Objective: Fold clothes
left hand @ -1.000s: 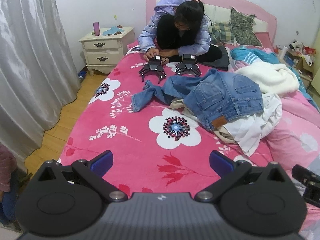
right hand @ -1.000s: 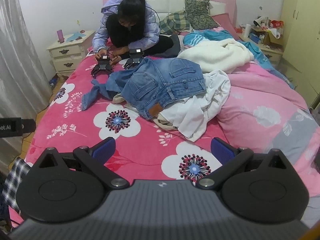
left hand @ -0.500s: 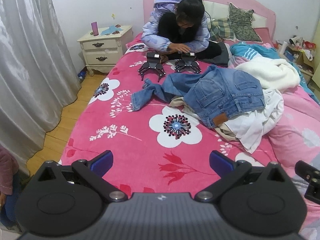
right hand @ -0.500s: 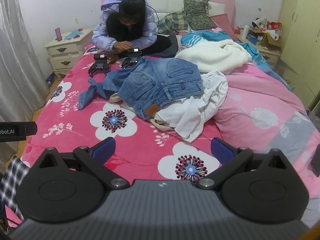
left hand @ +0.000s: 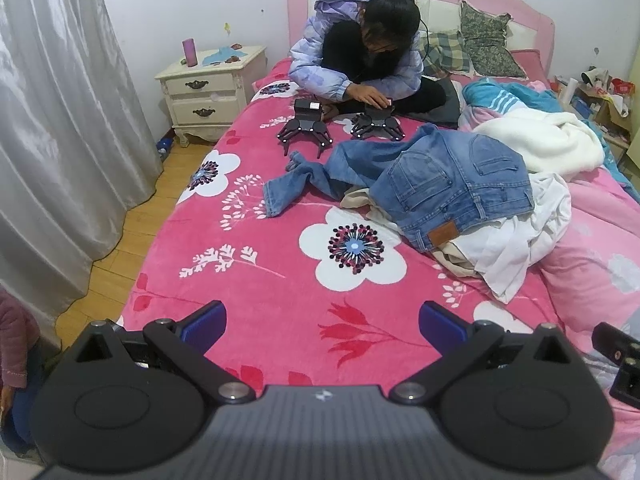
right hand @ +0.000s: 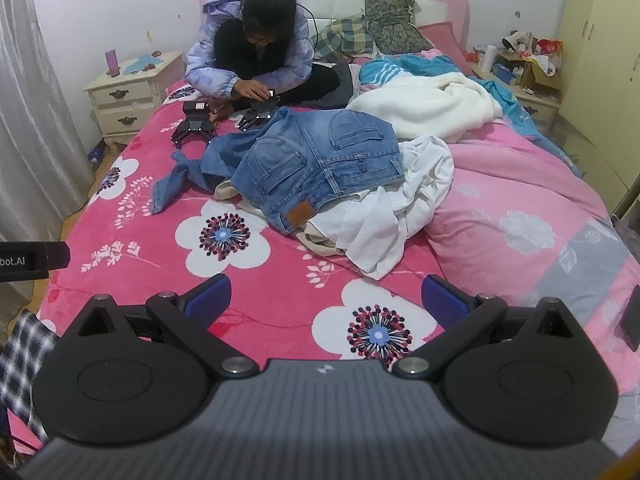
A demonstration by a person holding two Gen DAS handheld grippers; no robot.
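Nearest the cameras, the left gripper (left hand: pixel 322 322) and the right gripper (right hand: pixel 326 300) each hang above the foot of the bed with their two blue-padded fingers spread wide, nothing between them. Under both lies one bright pink blanket (left hand: pixel 280 248) printed with large white flowers; a second, paler pink quilt (right hand: pixel 520 208) covers the bed's right side.

Mid-bed sits the pile of clothes. On top is one pair of blue jeans (left hand: pixel 452 188), waistband and leather patch facing the grippers, one leg trailing left across the blanket. Beneath it lie a white garment (left hand: pixel 520 240) and a cream one (left hand: pixel 452 256), both crumpled. Just behind the pile is a fluffy white throw (left hand: pixel 548 140), then a teal striped garment (left hand: pixel 504 94).

Farther back, two spare black grippers (left hand: pixel 306 128) rest side by side on the blanket. A person in a lilac jacket (left hand: pixel 340 64) sits cross-legged behind them, one hand on the right-hand one. Two pillows (left hand: pixel 484 44) lean against the pink headboard (left hand: pixel 516 8), and one cream nightstand (left hand: pixel 208 88) stands to the left.
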